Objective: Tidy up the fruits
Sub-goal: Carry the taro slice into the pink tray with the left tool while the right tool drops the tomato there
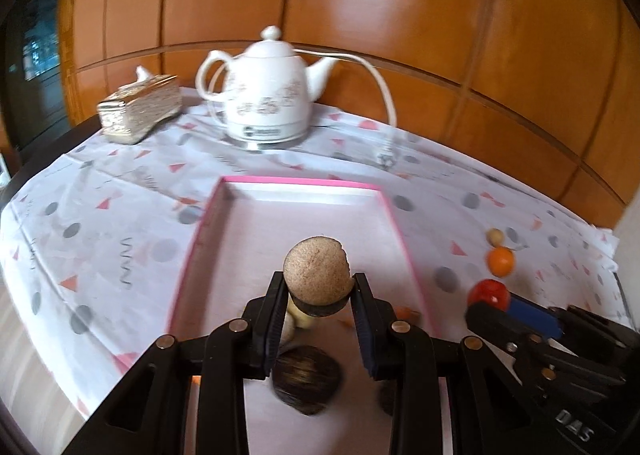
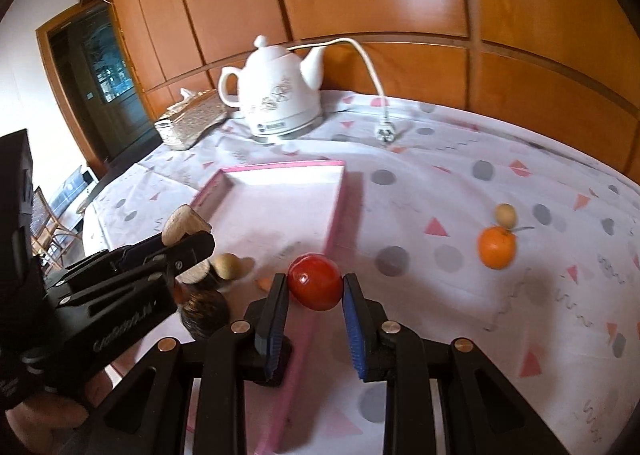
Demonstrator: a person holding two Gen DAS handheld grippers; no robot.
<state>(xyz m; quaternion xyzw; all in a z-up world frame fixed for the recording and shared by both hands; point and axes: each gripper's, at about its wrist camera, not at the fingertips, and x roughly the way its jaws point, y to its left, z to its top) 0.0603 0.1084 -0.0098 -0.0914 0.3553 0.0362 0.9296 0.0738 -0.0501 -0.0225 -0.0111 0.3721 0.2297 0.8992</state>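
Both loaded, mid-carry: left gripper (image 1: 318,291) pinches a brown fruit (image 1: 316,271) over the pink tray (image 1: 300,181), frame centre; right gripper (image 2: 315,291) pinches a red fruit (image 2: 315,281) at the tray's right edge. Next: lower, release inside.

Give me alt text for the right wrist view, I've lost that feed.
The right gripper holds a red fruit over the near edge of a pink tray. At left, the left gripper grips a tan cut fruit above fruits already in the tray. An orange and a small beige fruit sit on the patterned tablecloth.
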